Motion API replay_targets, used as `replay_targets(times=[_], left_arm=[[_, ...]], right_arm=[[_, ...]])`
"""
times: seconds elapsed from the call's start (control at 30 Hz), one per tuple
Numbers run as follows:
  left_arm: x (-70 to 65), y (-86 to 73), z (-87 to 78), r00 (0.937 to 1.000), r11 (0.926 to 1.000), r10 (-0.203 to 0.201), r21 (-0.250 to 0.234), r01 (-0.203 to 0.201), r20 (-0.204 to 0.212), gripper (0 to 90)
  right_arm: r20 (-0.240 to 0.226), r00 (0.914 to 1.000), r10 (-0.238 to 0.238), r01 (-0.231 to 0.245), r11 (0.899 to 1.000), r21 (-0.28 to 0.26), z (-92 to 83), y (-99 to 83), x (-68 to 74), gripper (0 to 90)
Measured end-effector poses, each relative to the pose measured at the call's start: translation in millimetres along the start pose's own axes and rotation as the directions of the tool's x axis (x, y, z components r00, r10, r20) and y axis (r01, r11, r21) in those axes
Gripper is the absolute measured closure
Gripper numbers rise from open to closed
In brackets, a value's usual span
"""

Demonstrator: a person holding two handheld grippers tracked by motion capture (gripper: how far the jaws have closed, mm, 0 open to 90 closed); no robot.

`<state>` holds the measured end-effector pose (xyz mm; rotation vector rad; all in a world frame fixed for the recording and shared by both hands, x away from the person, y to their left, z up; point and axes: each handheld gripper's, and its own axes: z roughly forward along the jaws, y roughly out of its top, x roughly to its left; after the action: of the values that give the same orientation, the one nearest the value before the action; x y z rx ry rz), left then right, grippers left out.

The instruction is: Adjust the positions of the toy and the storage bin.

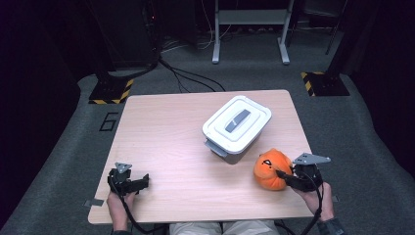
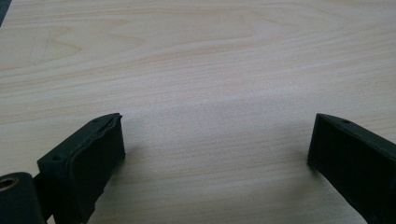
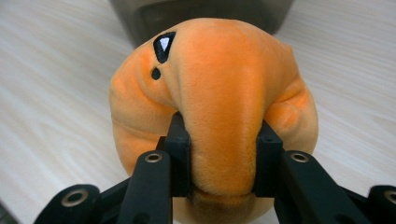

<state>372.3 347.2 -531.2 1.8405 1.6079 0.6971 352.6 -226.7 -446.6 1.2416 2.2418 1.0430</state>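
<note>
An orange plush pumpkin with black face marks sits near the table's front right, just in front of the bin. My right gripper is shut on it from the right side. In the right gripper view the black fingers squeeze a fold of the orange plush between them. My left gripper rests at the table's front left, held by a hand. In the left gripper view its jaws stand wide apart over bare wood, and the left gripper holds nothing.
A white lidded bin with a grey handle stands right of the table's middle, its lid on. The wooden table shows bare wood between the two hands. Grey carpet, cables and a white stand's legs lie beyond the far edge.
</note>
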Motion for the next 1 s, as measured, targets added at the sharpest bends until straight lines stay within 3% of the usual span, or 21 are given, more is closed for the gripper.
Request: replay_targets(times=[0.1,0.23,0.37,1.0], left_arm=[[-0.1,0.0,0.0,1.0,1.0,0.0,0.0,0.0,0.0,3.3],[-0.1,0.0,0.0,1.0,1.0,0.0,0.0,0.0,0.0,3.3],[0.0,0.0,0.0,1.0,1.0,0.0,0.0,0.0,0.0,3.4],[0.1,0.0,0.0,1.0,1.0,0.0,0.0,0.0,0.001,3.4]], right_arm=[[0.055,0.9985,0.007,-0.006,1.0,-0.011,1.6,0.9,-4.4,66.5],[0.094,0.9951,0.03,-0.028,0.999,-0.026,5.6,4.4,-10.1,66.3],[0.133,0.9909,0.022,-0.019,1.0,-0.025,11.5,10.2,-12.9,66.1],[0.191,0.9782,0.08,-0.071,0.996,-0.055,24.7,32.6,-29.4,64.0]])
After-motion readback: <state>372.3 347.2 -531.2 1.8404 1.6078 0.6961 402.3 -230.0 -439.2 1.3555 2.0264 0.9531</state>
